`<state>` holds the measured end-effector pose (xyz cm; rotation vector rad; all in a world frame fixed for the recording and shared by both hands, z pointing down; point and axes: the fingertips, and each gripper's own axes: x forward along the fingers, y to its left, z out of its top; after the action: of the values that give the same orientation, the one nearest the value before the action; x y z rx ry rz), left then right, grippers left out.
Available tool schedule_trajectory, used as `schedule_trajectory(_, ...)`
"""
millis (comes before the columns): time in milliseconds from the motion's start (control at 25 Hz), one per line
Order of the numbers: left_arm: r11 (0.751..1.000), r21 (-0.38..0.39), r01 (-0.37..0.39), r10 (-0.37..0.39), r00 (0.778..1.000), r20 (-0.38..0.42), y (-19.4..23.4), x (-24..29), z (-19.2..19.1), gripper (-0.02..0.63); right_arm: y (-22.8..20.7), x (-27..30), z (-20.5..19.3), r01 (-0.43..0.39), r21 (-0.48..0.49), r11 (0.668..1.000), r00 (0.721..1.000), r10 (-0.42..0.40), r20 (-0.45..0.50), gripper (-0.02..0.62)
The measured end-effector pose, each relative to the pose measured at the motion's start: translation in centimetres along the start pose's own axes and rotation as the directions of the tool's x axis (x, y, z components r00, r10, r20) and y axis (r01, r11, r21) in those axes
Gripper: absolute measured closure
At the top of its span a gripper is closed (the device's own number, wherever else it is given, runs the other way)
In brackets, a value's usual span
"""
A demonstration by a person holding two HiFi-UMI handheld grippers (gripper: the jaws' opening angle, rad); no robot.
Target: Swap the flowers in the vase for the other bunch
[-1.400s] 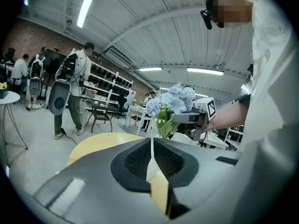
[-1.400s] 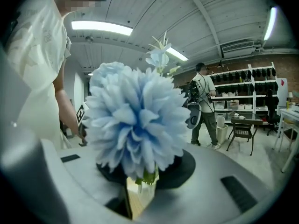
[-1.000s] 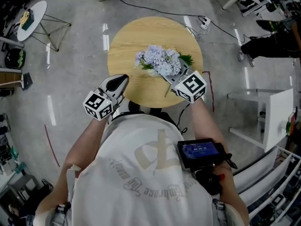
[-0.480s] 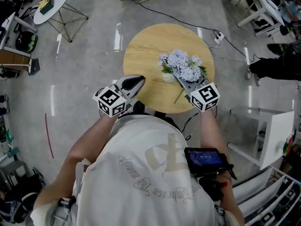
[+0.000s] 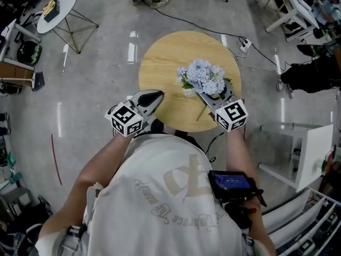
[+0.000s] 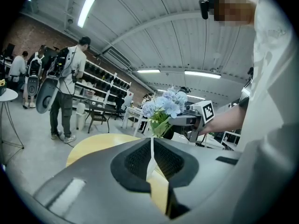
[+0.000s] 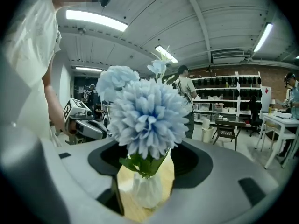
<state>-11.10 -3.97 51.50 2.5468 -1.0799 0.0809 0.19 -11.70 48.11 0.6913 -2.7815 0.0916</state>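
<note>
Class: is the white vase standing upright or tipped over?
Upright: the vase stands on the table, blue flowers rising straight from its neck.

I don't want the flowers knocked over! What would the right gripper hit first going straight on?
Most likely the white vase holding the blue flowers: it stands straight ahead, between the opening jaws of the right gripper.

Pale blue fabric flowers [image 5: 203,77] sit in small white ribbed vase [image 5: 189,92], on round wooden table [image 5: 160,57], right of centre, person's side. Right gripper [image 5: 209,96] at vase's near-right, jaws opening, vase between them. Left gripper [image 5: 157,95] over near-left rim, apart from vase.
</note>
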Motion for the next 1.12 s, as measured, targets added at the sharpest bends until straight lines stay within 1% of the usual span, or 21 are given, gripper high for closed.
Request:
schedule_trajectory(280, 1.000, 0.007, 0.016, -0.016, 1.000, -0.004, -0.2, 0.5, 0.1, 0.584, -0.4, -1.0, 0.0, 0.025, 0.002, 1.000, 1.000, -0.025, 0.013, 0.347)
schedule_trajectory(480, 0.999, 0.012, 0.033, -0.033, 0.999, -0.006, -0.5, 1.0, 0.5, 0.584, -0.4, -1.8, 0.0, 0.023, 0.012, 1.000, 1.000, -0.023, 0.018, 0.347)
schedule_trajectory(680, 0.998, 0.015, 0.056, -0.056, 0.998, -0.011, -0.7, 1.3, 0.5, 0.584, -0.4, -2.3, -0.4, 0.044, 0.046, 0.998, 0.999, -0.045, 0.020, 0.336)
schedule_trajectory(920, 0.996, 0.021, 0.081, -0.081, 0.996, -0.021, -1.4, 1.6, 0.3, 0.586, -0.1, -3.4, -1.3, 0.050, 0.074, 0.996, 0.999, -0.051, 0.013, 0.322)
schedule_trajectory(1120, 0.995, 0.027, 0.099, -0.098, 0.995, -0.026, -1.4, 1.5, 0.2, 0.584, -0.3, -4.2, -1.1, 0.086, 0.090, 0.992, 0.995, -0.089, 0.033, 0.319)
